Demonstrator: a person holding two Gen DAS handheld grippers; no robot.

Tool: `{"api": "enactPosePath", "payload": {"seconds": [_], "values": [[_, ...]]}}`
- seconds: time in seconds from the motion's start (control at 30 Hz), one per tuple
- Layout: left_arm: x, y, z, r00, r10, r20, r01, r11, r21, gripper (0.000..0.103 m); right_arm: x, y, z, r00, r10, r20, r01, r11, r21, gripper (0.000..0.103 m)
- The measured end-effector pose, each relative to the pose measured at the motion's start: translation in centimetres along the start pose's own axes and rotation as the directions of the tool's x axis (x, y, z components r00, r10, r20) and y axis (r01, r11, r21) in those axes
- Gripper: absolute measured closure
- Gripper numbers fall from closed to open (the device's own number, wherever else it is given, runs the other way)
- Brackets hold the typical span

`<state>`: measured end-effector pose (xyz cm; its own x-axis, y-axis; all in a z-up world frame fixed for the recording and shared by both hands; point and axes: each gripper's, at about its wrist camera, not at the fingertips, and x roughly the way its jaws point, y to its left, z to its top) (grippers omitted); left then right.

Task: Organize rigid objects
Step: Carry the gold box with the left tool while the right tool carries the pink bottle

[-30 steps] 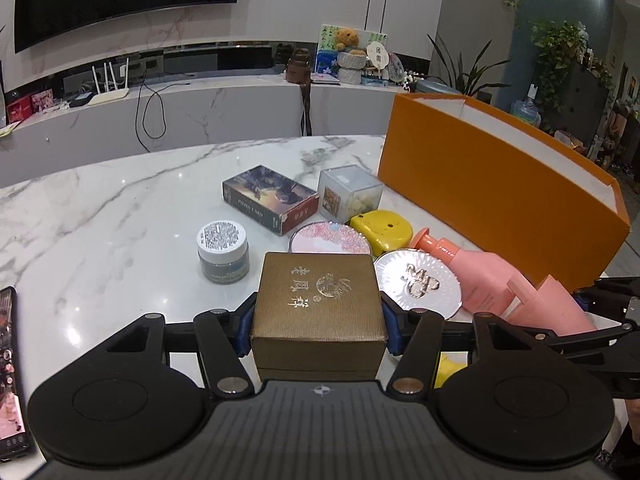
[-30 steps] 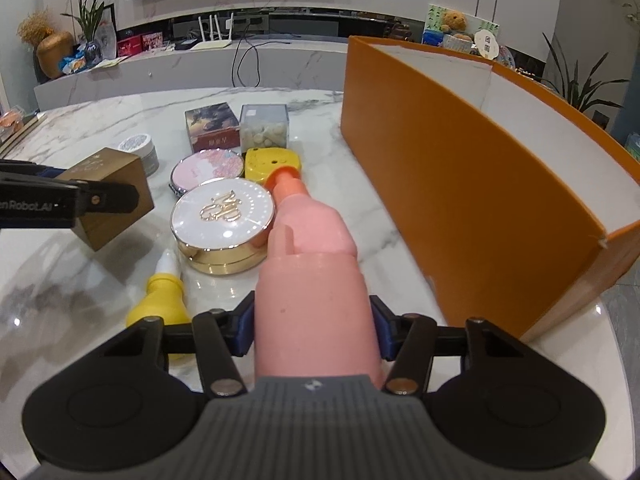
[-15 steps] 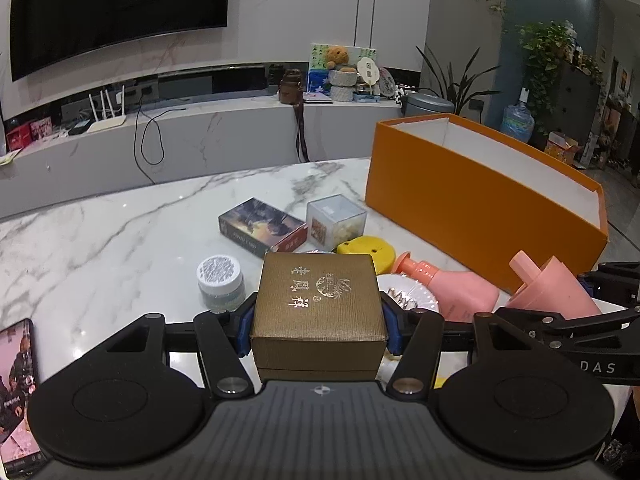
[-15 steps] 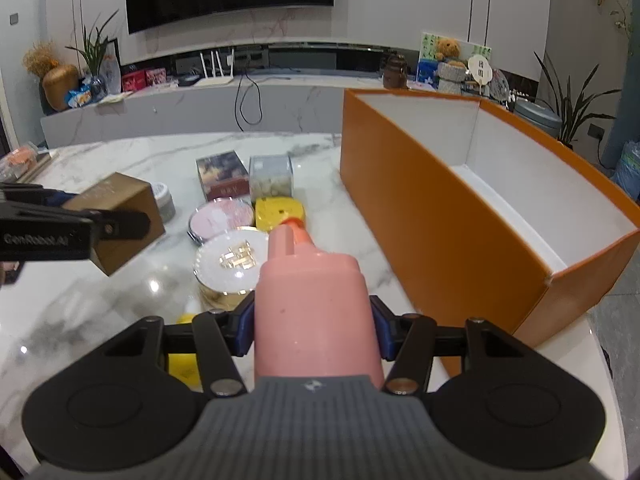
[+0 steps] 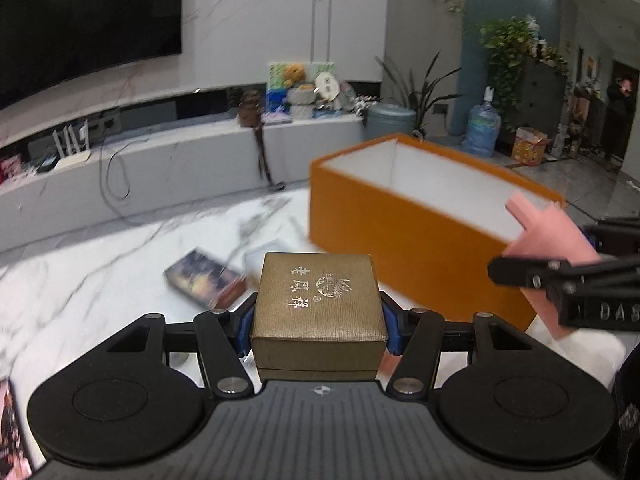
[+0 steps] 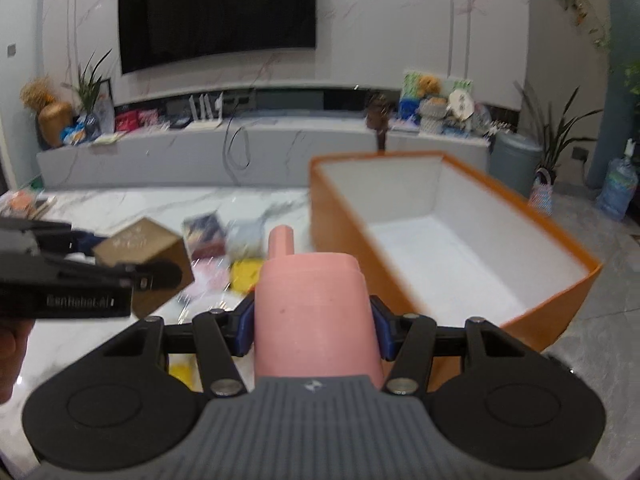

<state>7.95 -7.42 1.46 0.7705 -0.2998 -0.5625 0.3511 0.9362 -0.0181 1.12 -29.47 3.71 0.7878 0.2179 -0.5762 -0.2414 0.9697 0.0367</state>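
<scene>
Gold box sits clamped in the left tool, lifted off the worktop — orange bin ahead-right. Right view: bottle gripped tight in the right tool (nozzle forward), bin open just ahead-right — the nearer hand.

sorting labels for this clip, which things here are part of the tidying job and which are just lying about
Part of the job:
- gold gift box in left gripper
- pink bottle in right gripper
- orange storage box
- dark card box, on the table

Lying about:
- television
- water jug
- router
</scene>
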Motion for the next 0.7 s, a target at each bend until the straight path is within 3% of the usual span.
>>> {"api": "enactPosePath", "payload": {"seconds": [0.33,0.7], "values": [[2.3,-5.7,5.5,0.995,-0.086,0.059,0.078,0.990,0.118,0.036,-1.1,-5.9,5.2,0.992,-0.091,0.082,0.090,0.996,0.014,0.047],[6.2,-10.6,8.8,0.989,-0.148,0.004,0.141,0.952,0.272,0.036,1.6,-12.4,7.6,0.988,-0.152,0.014,0.153,0.988,-0.017,0.047]]}}
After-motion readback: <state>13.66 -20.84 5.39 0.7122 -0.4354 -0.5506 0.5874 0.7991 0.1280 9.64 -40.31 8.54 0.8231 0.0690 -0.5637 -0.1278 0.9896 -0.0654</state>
